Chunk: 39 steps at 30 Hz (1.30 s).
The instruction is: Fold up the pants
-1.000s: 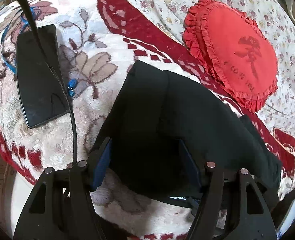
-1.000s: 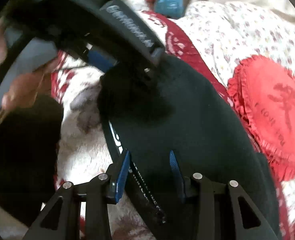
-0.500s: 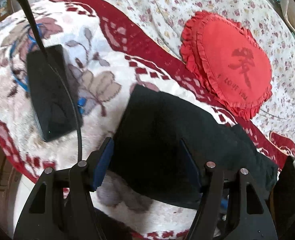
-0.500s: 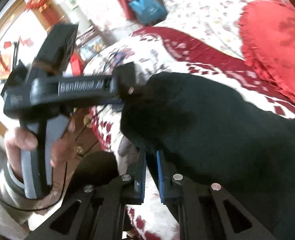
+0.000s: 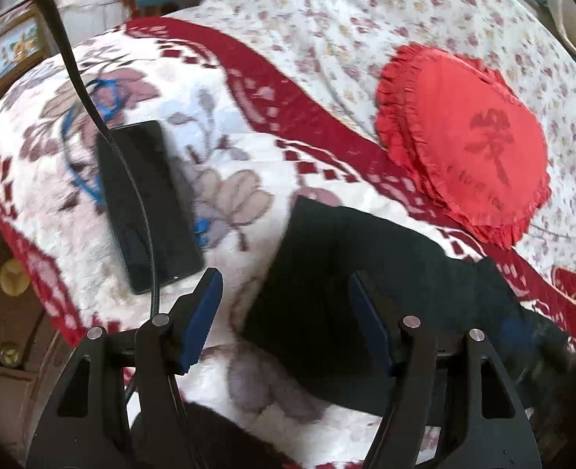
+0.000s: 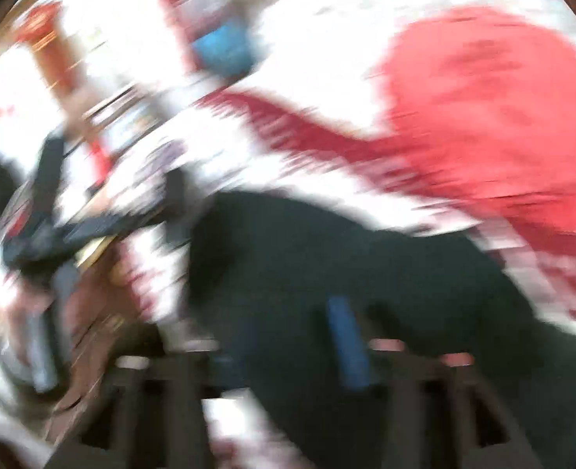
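Black pants (image 5: 350, 293) lie folded in a compact bundle on the bed, on the white-and-red floral blanket (image 5: 248, 148), near its front edge. Left claw (image 5: 288, 312) has fingers spread wide apart, blue pads either side of the bundle's near-left corner, gripping nothing. Red ruffled heart cushion (image 5: 463, 156) sits just beyond the pants on the floral sheet (image 5: 366, 19), apart from them. Black phone (image 5: 143, 207) lies flat on the blanket left of the pants, well apart, with a black cable (image 5: 131, 179) crossing it. Right wrist view is heavily motion-blurred: right claw (image 6: 288, 344) is over the dark pants (image 6: 366, 265), one blue pad visible, fingers' spacing cannot tell. No containers seen.
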Motion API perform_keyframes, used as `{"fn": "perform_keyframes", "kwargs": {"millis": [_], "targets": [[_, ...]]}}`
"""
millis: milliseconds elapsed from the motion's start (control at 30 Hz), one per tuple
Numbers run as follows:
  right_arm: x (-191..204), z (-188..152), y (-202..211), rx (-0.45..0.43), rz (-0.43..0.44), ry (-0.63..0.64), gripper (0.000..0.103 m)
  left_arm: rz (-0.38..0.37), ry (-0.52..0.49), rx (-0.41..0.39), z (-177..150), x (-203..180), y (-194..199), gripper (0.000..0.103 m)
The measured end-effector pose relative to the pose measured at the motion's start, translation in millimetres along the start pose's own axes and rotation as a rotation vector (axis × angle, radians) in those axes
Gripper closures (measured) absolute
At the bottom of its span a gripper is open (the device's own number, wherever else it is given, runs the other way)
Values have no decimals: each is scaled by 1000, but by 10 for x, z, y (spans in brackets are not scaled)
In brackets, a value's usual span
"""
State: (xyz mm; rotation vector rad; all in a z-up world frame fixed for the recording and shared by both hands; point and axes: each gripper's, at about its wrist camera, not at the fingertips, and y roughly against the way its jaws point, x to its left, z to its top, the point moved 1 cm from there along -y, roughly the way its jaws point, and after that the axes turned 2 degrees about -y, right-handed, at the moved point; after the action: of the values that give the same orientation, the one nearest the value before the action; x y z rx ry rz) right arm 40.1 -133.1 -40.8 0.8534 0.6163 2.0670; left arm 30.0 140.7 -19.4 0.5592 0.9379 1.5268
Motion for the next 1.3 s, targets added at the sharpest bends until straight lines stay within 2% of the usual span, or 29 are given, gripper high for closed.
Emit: {"fn": "perform_keyframes", "kwargs": {"millis": [67, 100, 267, 333, 433, 500, 567, 633, 767, 1067, 1100, 1200, 1300], "targets": [[-336, 140, 52, -16, -102, -54, 46, -12, -25, 13, -17, -135, -67, 36], [-435, 190, 44, -10, -119, -70, 46, -13, -39, 24, -44, -208, -118, 36], [-585, 297, -256, 73, -113, -96, 59, 11, -74, 69, -122, -418, -388, 36], [-636, 281, -352, 103, -100, -101, 60, 43, -90, 75, -138, -462, -471, 36], [-747, 281, -538, 119, -150, -103, 62, 77, -113, 74, -138, -508, -564, 36], [-849, 316, -617, 103, -203, -104, 62, 87, -119, 76, -119, -524, -614, 36], [-976, 350, -643, 96, -193, -147, 62, 94, -121, 75, -106, -537, -637, 36], [-1005, 373, -591, 96, -184, -165, 62, 102, -126, 73, -104, -550, -628, 36], [-896, 308, -207, 58, -185, -132, 62, 93, -124, 54, -121, -581, -521, 36], [-728, -248, 407, 63, -231, -110, 60, 40, -177, 18, -231, -977, -246, 36], [-741, -301, 437, 63, -230, -112, 60, 31, -185, 14, -248, -1043, -217, 36], [-929, -418, 373, 89, -301, -137, 60, 14, -209, 14, -292, -1219, -174, 36], [-1134, -434, 306, 88, -255, -203, 60, -4, -233, 14, -333, -1400, -139, 36]]}}
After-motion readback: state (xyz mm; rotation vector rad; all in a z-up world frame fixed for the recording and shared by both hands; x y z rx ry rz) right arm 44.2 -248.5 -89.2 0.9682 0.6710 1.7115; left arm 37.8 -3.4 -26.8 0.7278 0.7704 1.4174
